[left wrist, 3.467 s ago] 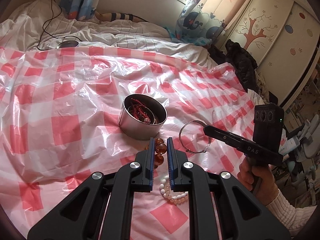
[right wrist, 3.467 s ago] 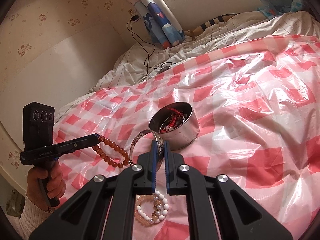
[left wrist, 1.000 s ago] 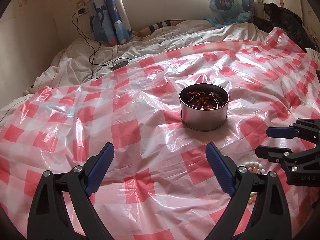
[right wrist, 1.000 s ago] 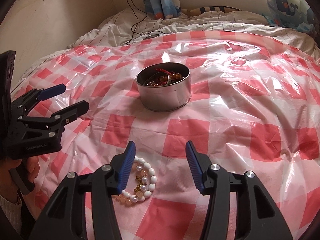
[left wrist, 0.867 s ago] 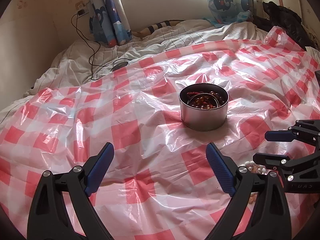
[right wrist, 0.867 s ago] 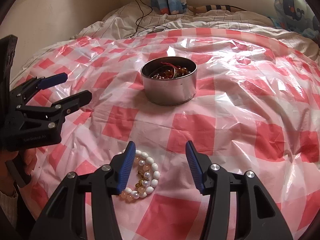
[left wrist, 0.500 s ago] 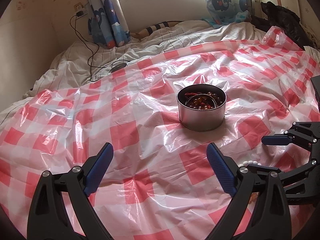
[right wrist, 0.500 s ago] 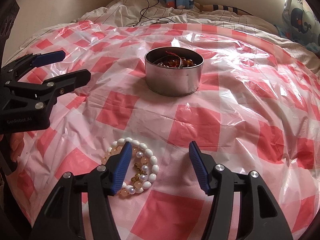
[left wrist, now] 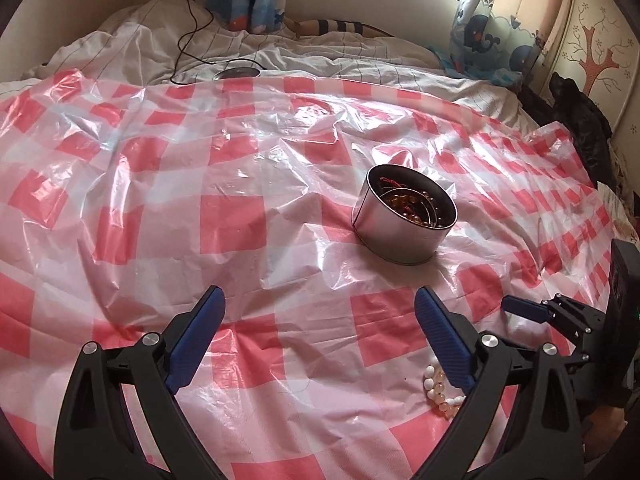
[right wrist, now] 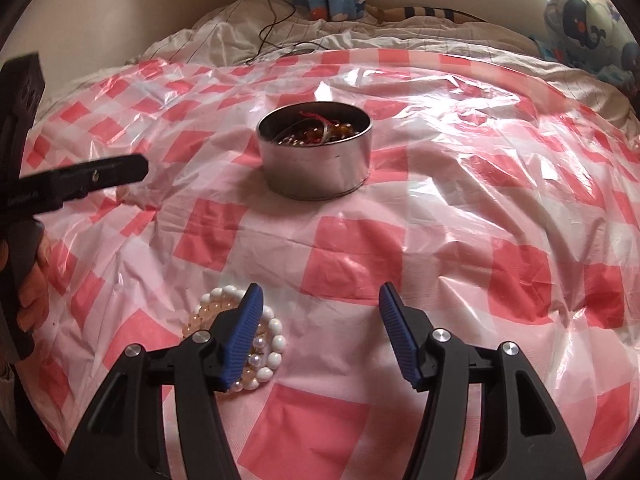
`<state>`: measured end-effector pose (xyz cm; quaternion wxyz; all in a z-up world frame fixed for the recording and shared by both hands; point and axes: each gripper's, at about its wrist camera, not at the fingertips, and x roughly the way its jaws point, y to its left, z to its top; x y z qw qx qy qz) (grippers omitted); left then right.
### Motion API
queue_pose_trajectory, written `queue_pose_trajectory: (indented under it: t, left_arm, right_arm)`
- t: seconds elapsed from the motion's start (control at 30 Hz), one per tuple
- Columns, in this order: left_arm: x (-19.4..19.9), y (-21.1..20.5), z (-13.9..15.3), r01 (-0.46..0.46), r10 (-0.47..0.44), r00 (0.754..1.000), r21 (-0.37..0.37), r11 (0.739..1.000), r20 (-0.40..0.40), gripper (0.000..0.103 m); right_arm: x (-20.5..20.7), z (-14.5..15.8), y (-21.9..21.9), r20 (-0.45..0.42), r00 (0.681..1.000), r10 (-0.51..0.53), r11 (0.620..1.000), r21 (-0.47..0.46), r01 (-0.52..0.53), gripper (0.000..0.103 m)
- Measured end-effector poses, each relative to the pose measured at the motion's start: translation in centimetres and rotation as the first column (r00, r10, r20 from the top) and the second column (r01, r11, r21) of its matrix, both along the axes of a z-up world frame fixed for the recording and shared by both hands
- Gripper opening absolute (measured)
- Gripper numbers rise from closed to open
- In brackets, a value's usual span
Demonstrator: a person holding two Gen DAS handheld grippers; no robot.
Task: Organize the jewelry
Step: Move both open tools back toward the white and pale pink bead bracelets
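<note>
In the left wrist view, the left gripper hangs over the red-and-white checked plastic sheet, its blue-padded fingers spread wide with nothing between them. At about one o'clock from it stands a round metal tin, upright on the sheet, holding amber beads, a red cord and a metal bangle. At about four o'clock, just beside the right-hand finger, lies a bracelet of white and peach beads, partly hidden behind that finger. Farther right, at three o'clock, the right gripper reaches in from the frame edge; only one of its blue tips shows clearly here. Beyond the sheet, at twelve o'clock, a rumpled white duvet carries a black cable.

In the right wrist view, the left gripper enters at nine o'clock, seen side-on, with a hand on its grip below. The bracelet lies at about eight o'clock, under and touching the tip of the right gripper's left finger. The right gripper stands released, fingers wide apart over the sheet, holding nothing. The tin sits at twelve o'clock, well apart from the bracelet.
</note>
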<state>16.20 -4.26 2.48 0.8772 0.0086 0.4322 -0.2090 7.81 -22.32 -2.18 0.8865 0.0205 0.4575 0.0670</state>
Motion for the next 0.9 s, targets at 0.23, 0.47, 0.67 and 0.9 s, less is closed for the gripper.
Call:
queue_pose_trajectory:
  t: [0.23,0.47,0.67,0.9]
  left_arm:
    - [-0.2,-0.9,-0.2,0.03,-0.03,1.0,0.026,0.999,0.003,0.092]
    - [-0.1,-0.7,-0.2,0.033,-0.033,0.999,0.025,0.999,-0.003,0.092]
    - [-0.3,-1.4,-0.6,0.075,-0.074,0.997,0.029,0.997,-0.023,0.092]
    - [-1.6,-4.1,-2.2,0.259,-0.266,0.953,-0.065,0.964,-0.142,0.092]
  right_arm:
    - [0.1,-0.6,-0.4,0.012,0.996,-0.091,0.983,-0.158,0.092,0.062]
    - [0.0,0.0,-0.7,0.004,1.0,-0.019,1.0,-0.018,0.019,0.063]
    - [-0.1,-1.5,1.7,-0.034,0.999,0.032,0.982,-0.185,-0.038,0.069]
    - [0.0,-0.8,-1.9,-0.008,0.992,-0.129,0.978,-0.167,0.126,0.07]
